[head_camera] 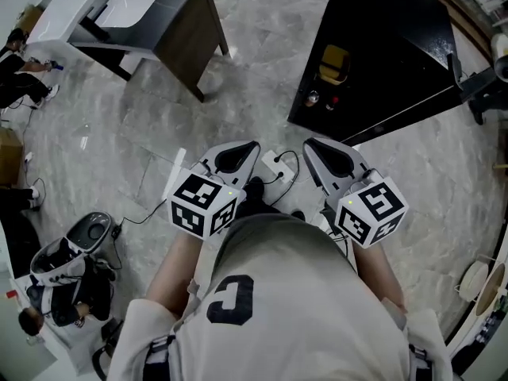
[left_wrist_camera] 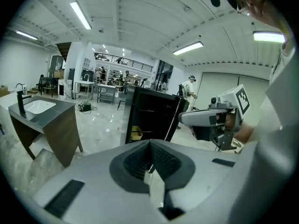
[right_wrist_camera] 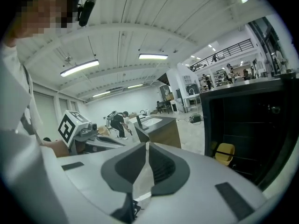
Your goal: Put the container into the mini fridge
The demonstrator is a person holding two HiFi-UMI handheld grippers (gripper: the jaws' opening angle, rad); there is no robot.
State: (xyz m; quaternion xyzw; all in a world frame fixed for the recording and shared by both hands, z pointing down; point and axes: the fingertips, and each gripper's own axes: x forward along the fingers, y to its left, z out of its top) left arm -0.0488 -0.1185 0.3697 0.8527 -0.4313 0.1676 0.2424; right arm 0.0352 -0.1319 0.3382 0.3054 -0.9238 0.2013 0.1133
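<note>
Person standing on a grey marble-look floor (head_camera: 262,70), both grippers held low at the waist, side by side and apart. Left gripper (head_camera: 242,151): in its own view (left_wrist_camera: 150,143) the jaw tips meet, nothing between them. Right gripper (right_wrist_camera: 146,146) (head_camera: 317,149): jaws drawn almost together, only a thin slit left, nothing held. Each carries a marker cube, left (head_camera: 202,205) and right (head_camera: 371,211), with black-and-white square codes and no readable words. The yellow container (head_camera: 333,63) sits on a shelf inside the black mini fridge (head_camera: 397,46), ahead and to the right of the grippers, well apart from both; it also shows in the left gripper view (left_wrist_camera: 136,133) and the right gripper view (right_wrist_camera: 225,153). Cannot tell whether the fridge front is glass or open. No brand or label is legible on the fridge or the container. The light shirt (head_camera: 278,292) has one dark character that looks like a C (head_camera: 230,300). A sink counter (head_camera: 171,30) with a white basin (head_camera: 127,6) and a black tap (left_wrist_camera: 20,101) stands ahead to the left. A white power strip (head_camera: 274,165) with cables lies on the floor just in front of the grippers. Another person (head_camera: 55,292) crouches at lower left.
</note>
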